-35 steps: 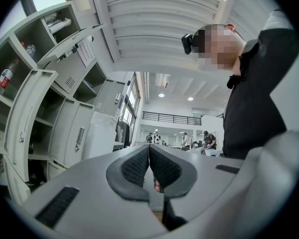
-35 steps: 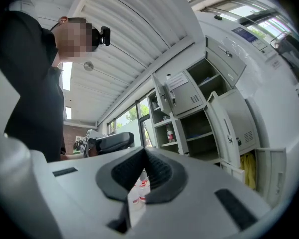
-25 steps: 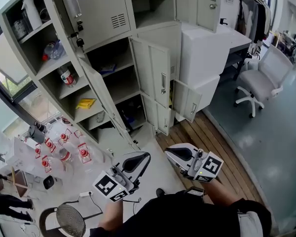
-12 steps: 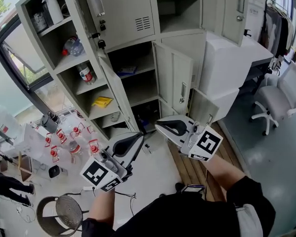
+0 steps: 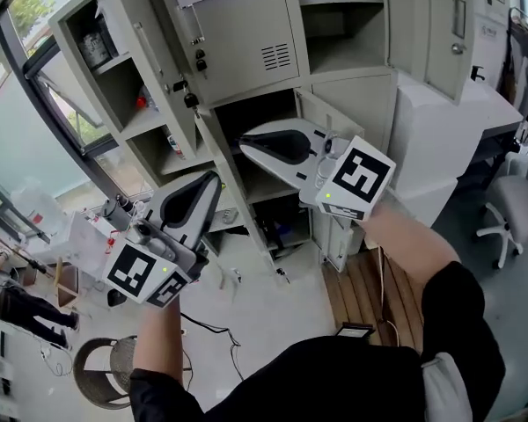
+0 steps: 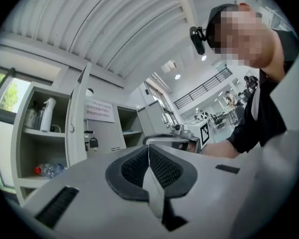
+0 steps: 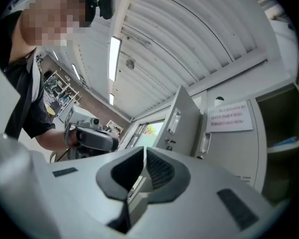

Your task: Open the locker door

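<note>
The closed grey locker door (image 5: 246, 42) carries a paper notice, a vent and a handle (image 5: 195, 26) with padlocks hanging under it. My right gripper (image 5: 246, 141) is shut and empty, raised in front of the compartment just below that door. My left gripper (image 5: 211, 181) is also shut and empty, lower and to the left, by the edge of a tall open door (image 5: 154, 69). The left gripper view has its jaws (image 6: 148, 149) closed, with the noticed door (image 6: 100, 128) beyond. In the right gripper view the gripper (image 7: 143, 156) points up past the same door (image 7: 234, 133).
Open shelves (image 5: 114, 77) at the left hold bottles. Lower locker doors (image 5: 334, 117) hang open. A white cabinet (image 5: 449, 139) and an office chair (image 5: 515, 209) stand to the right. Bottles (image 5: 114, 211) and a round stool (image 5: 101, 378) are on the floor at the left.
Both grippers have risen from near the floor up to the middle lockers, staying shut. The head view has tilted upward, so the lockers fill more of the frame.
</note>
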Action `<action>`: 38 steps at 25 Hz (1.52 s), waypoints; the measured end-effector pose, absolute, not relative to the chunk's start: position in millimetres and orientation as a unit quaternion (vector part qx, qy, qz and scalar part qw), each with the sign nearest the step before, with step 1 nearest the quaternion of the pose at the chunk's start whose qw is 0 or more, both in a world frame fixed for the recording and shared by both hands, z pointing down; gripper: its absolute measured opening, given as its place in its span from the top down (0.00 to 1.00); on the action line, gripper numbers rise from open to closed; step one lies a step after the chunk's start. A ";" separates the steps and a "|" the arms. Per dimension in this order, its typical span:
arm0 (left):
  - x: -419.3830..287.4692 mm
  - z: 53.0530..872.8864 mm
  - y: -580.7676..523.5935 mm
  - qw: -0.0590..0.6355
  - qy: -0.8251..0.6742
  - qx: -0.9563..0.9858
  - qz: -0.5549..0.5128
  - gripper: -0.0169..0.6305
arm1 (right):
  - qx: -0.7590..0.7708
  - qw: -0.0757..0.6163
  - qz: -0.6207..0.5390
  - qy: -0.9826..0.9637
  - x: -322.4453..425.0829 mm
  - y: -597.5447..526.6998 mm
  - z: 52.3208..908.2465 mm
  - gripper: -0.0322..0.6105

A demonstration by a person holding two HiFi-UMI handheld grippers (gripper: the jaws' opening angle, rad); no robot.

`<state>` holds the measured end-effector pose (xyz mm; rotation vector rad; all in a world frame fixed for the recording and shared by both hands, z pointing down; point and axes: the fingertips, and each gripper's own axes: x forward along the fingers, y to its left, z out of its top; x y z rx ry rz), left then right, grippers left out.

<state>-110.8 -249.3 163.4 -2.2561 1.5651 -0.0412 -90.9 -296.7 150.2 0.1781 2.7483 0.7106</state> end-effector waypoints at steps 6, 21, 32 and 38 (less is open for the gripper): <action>-119.3 126.5 -272.9 0.220 0.572 -0.789 -0.035 0.95 | 0.045 0.148 0.297 0.942 -128.5 -326.4 89.0 0.92; -133.0 73.5 -290.2 0.245 0.594 -0.765 -0.039 0.95 | -0.051 0.089 0.245 0.964 -240.4 -439.6 3.9 0.77; -135.6 78.2 -297.2 0.250 0.599 -0.759 -0.058 0.95 | -0.078 0.055 0.175 0.980 -284.0 -489.4 4.7 0.76; -142.9 82.7 -295.5 0.241 0.603 -0.758 -0.058 0.95 | -0.075 0.050 0.159 0.983 -296.0 -490.9 4.1 0.76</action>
